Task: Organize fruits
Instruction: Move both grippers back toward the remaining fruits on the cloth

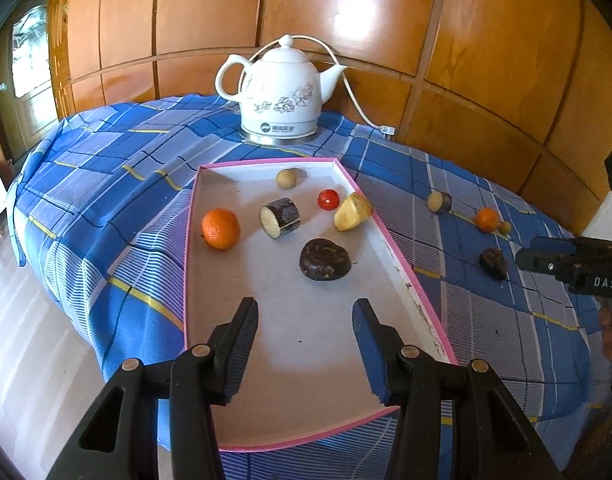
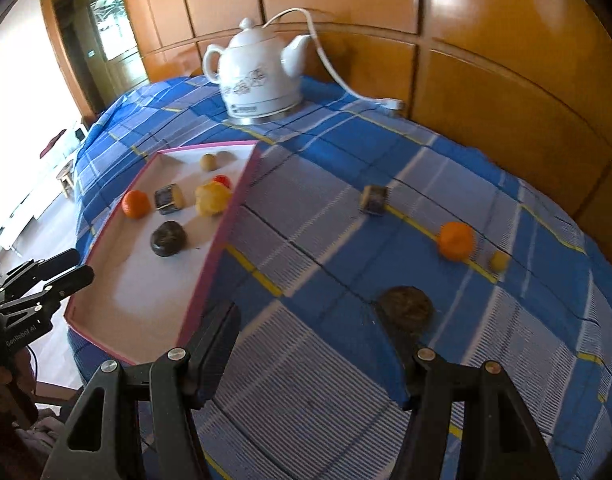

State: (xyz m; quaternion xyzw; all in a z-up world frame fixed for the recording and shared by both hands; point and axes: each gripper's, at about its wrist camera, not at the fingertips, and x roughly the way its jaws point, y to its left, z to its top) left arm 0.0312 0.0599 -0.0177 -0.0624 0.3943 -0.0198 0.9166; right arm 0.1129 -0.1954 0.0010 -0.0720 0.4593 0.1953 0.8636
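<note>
A white tray with a pink rim (image 1: 402,276) lies on the blue checked cloth. It holds an orange (image 1: 221,229), a cut cane piece (image 1: 280,218), a red tomato (image 1: 329,199), a yellow chunk (image 1: 353,212), a dark brown round fruit (image 1: 325,259) and a small tan ball (image 1: 287,179). My left gripper (image 1: 306,308) hovers open over the tray's near end, nothing between its fingers. On the cloth right of the tray lie a cane piece (image 2: 374,199), an orange (image 2: 457,241), a small yellow ball (image 2: 499,261) and a dark round fruit (image 2: 406,306). My right gripper (image 2: 306,320) is open and empty, its right finger just short of that dark fruit.
A white ceramic kettle (image 1: 280,96) with a white cord (image 2: 338,76) stands at the back of the table, against a wooden panelled wall. The cloth drops off at the left edge to a pale floor (image 1: 34,360). The left gripper (image 2: 78,266) also shows by the tray's near corner.
</note>
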